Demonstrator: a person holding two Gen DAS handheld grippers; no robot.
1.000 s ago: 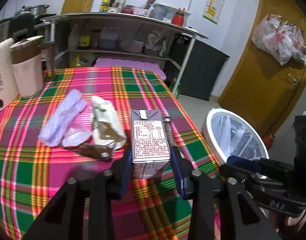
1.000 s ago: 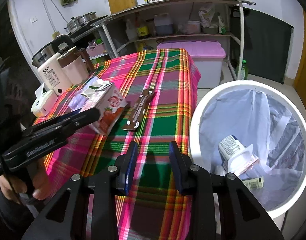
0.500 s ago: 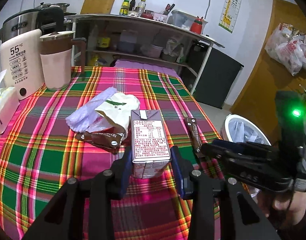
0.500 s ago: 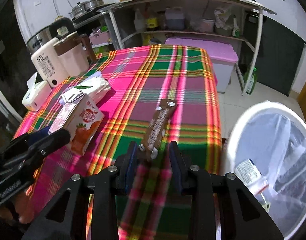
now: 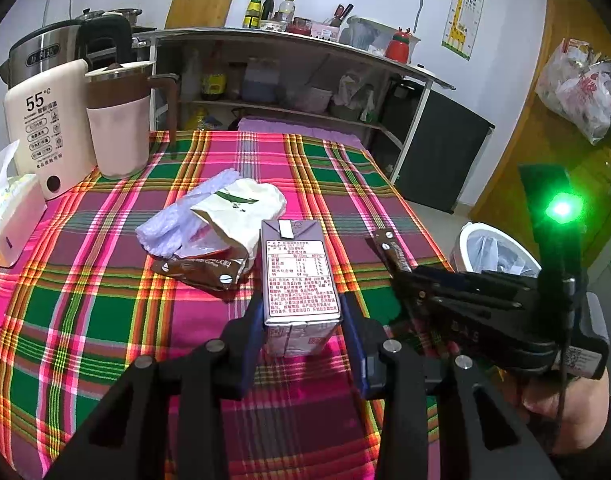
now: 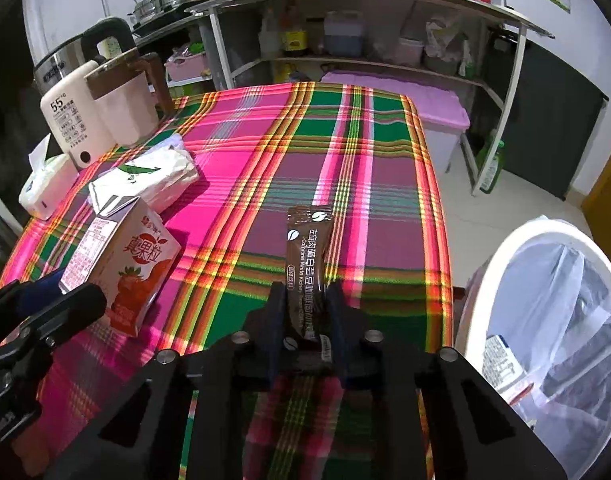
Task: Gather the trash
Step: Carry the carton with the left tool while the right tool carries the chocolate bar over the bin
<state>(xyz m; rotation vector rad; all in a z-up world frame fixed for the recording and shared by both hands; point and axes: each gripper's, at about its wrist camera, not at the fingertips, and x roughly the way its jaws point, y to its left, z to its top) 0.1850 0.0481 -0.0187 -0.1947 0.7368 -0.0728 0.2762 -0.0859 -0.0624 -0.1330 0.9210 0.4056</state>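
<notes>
As my right jaws close on the thin, crinkly sachet (image 6: 306, 276) at lower centre, its near end suits gripping; my left jaws hold the light, stiff carton (image 5: 300, 276) mid-frame.

My left wrist camera looks down along its fingers over the plaid table (image 5: 105, 312). My right does likewise; both share the white bin (image 6: 505, 264).

1. Your right gripper's fingers (image 6: 301, 308) cover the brown sachet's (image 6: 307, 248) near end.
2. The carton's (image 5: 300, 276) base sits behind your left gripper (image 5: 301, 320).
3. The bin (image 6: 501, 272) runs off frame; its contents stay unreadable.
</notes>
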